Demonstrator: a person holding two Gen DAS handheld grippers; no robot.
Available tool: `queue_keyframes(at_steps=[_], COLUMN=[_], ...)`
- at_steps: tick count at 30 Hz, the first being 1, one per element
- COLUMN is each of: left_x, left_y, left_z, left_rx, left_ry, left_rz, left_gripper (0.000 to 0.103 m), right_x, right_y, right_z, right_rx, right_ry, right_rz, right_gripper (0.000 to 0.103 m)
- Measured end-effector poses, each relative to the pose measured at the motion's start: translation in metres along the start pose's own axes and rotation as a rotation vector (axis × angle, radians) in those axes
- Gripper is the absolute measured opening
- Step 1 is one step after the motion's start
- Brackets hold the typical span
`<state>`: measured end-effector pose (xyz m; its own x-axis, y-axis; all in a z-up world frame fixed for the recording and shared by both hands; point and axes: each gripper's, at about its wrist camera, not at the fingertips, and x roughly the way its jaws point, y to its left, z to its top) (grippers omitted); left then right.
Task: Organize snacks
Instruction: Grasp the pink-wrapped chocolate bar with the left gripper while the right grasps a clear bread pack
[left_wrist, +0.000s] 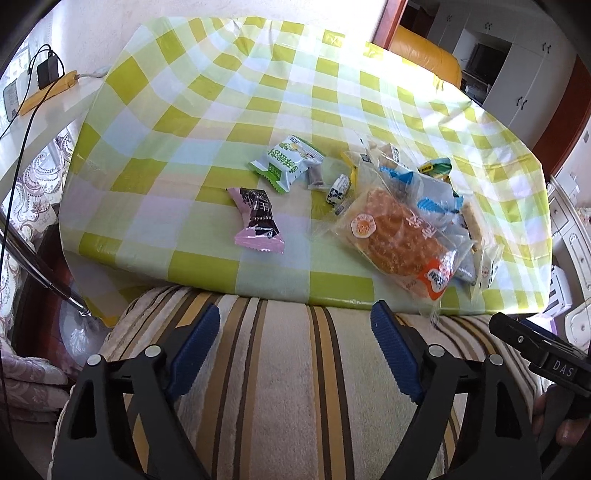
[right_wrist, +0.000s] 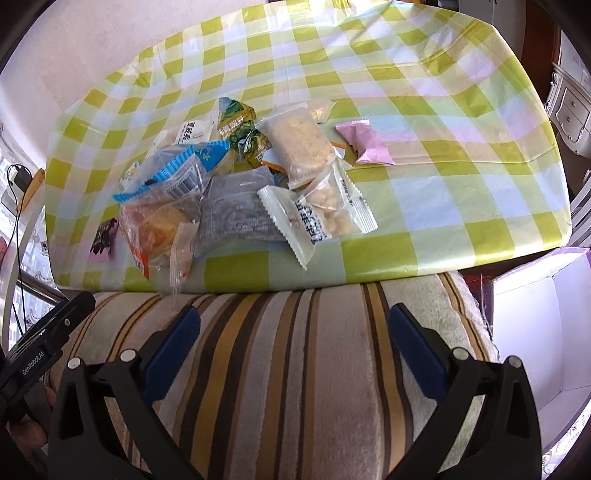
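Note:
A heap of wrapped snacks lies on a table with a green-checked cloth (left_wrist: 207, 122). In the left wrist view, a pink-and-black packet (left_wrist: 256, 221) and a green-and-white packet (left_wrist: 286, 162) lie apart to the left of the heap, with a bread packet (left_wrist: 399, 236) at its front. In the right wrist view, a white nut packet (right_wrist: 317, 218), a clear biscuit packet (right_wrist: 299, 144) and a pink packet (right_wrist: 369, 144) lie on the heap's right side. My left gripper (left_wrist: 295, 310) and my right gripper (right_wrist: 294, 310) are both open and empty. Each hangs over a striped cushion (right_wrist: 295, 369), short of the table's near edge.
An open white cardboard box (right_wrist: 535, 332) stands to the right of the cushion, below the table's edge. A charger and a yellow power strip (left_wrist: 48, 88) lie on a white ledge at far left. A yellow seat (left_wrist: 424, 55) stands behind the table.

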<state>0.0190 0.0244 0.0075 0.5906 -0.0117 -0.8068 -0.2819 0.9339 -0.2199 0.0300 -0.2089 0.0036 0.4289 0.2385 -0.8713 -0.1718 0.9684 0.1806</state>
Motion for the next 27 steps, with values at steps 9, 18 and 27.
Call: queue_keyframes(at_steps=[9,18,27], left_x=[0.026,0.059,0.072], left_y=[0.014,0.020,0.017], left_z=[0.045,0.064,0.064], left_rx=[-0.089,-0.104,-0.085], left_ry=[-0.003,0.062,0.094], left_rz=[0.042,0.085,0.084], left_gripper=[0.071,0.058,0.025], right_x=[0.015,0.030,0.030], right_y=[-0.017,-0.023,-0.036], right_z=[0.025,0.048,0.072], right_rx=[0.055,0.071,0.131], right_ry=[-0.025,-0.022,-0.071], right_rz=[0.001,0.018,0.057], right_gripper=[0.102,0.102,0.102])
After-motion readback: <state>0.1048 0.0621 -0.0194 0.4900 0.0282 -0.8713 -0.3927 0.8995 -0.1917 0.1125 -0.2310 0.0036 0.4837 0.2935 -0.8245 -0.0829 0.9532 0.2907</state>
